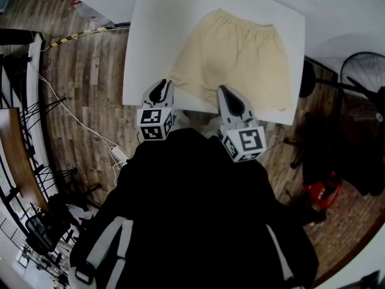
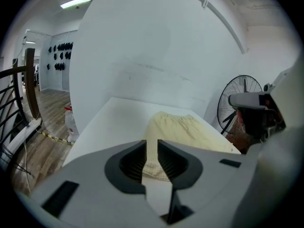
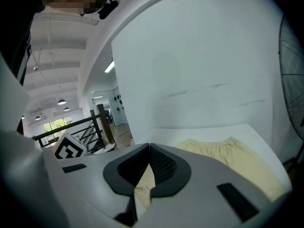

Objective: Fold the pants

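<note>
Pale yellow shorts lie spread flat on a white table, waistband far, leg hems toward the near edge. My left gripper hovers at the near edge by the left leg hem. In the left gripper view its jaws stand apart, and the shorts show through the gap with nothing pressed between the pads. My right gripper is over the near hem between the two legs. In the right gripper view its tips meet, with the shorts beyond them. Whether any cloth is pinched there is hidden.
A black standing fan is right of the table, also in the left gripper view. A white cable runs over the wooden floor on the left, beside a dark railing. A white wall rises behind the table.
</note>
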Tool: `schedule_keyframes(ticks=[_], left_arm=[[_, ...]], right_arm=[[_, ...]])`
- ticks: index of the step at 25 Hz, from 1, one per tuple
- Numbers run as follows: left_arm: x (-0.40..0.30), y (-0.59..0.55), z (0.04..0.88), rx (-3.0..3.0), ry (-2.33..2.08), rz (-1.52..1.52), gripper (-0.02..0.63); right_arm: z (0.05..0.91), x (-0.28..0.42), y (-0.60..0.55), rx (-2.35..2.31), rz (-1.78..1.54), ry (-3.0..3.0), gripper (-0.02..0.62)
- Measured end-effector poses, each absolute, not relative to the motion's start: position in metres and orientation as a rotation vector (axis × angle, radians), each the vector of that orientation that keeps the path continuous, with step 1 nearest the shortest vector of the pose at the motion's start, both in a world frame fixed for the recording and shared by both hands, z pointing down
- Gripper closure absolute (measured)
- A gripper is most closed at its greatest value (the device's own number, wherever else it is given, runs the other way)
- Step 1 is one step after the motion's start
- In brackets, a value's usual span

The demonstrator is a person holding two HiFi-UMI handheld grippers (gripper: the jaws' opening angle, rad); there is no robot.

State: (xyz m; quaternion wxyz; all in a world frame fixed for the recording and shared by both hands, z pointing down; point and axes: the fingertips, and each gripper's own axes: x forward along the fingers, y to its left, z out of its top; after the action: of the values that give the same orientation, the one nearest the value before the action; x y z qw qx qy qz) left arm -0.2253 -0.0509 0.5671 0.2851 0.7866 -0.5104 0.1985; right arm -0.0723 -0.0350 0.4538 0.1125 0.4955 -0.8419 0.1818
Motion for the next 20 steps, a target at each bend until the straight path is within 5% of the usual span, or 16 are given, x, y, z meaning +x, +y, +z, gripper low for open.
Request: schedule_keyframes(ticks=[20], left_arm=[[-0.232, -0.062, 0.666, 1.929, -1.275, 0.733, 0.522]], right_arm=[[0.475, -0.070, -0.027, 1.461, 0.579, -2.390, 0.591]])
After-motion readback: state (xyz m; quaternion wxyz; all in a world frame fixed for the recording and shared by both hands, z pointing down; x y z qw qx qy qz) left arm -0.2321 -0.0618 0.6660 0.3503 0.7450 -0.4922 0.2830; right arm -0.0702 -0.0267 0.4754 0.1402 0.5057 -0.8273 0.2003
